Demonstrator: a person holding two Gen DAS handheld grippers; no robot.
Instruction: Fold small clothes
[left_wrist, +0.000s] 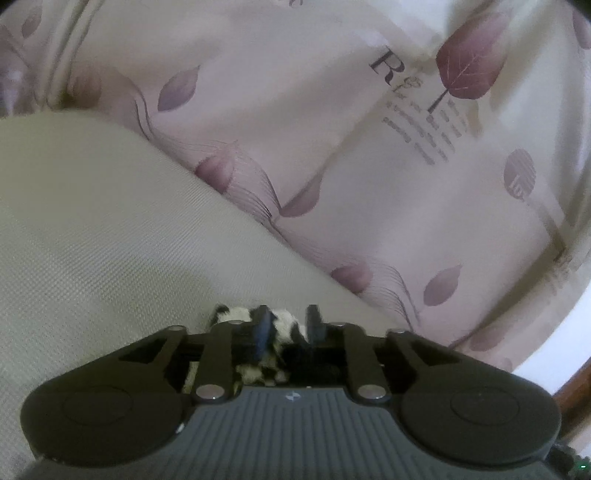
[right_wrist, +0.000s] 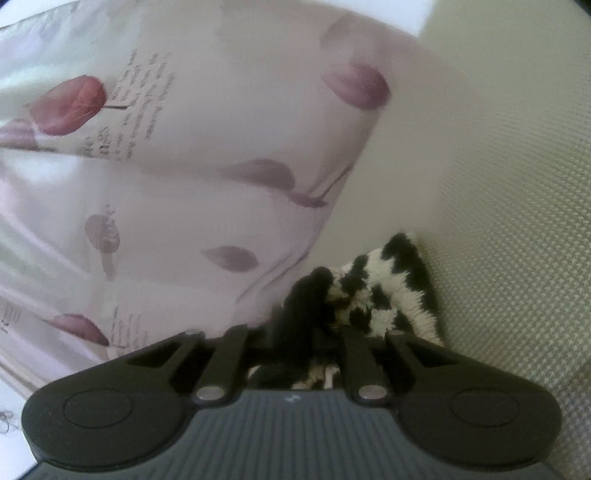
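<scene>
One black-and-white fuzzy garment (right_wrist: 380, 291), bunched; long axis runs from 7 to 1 o'clock in the right wrist view, over beige woven fabric (right_wrist: 498, 221). Right hand-held gripper (right_wrist: 328, 332) clenched on it. Left hand-held gripper (left_wrist: 288, 321) slightly parted, garment between fingers; grasp cannot be told. Leaf-print sheet (left_wrist: 332, 129) at 12 o'clock.

Both tools look alike: the left gripper (left_wrist: 287, 317) and the right gripper (right_wrist: 314, 295) each have a dark grey ribbed body with a small pale mark at its front edge, two rounded black lobes with circular recesses, black link arms on silver pivot pins, and narrow dark fingers.
</scene>
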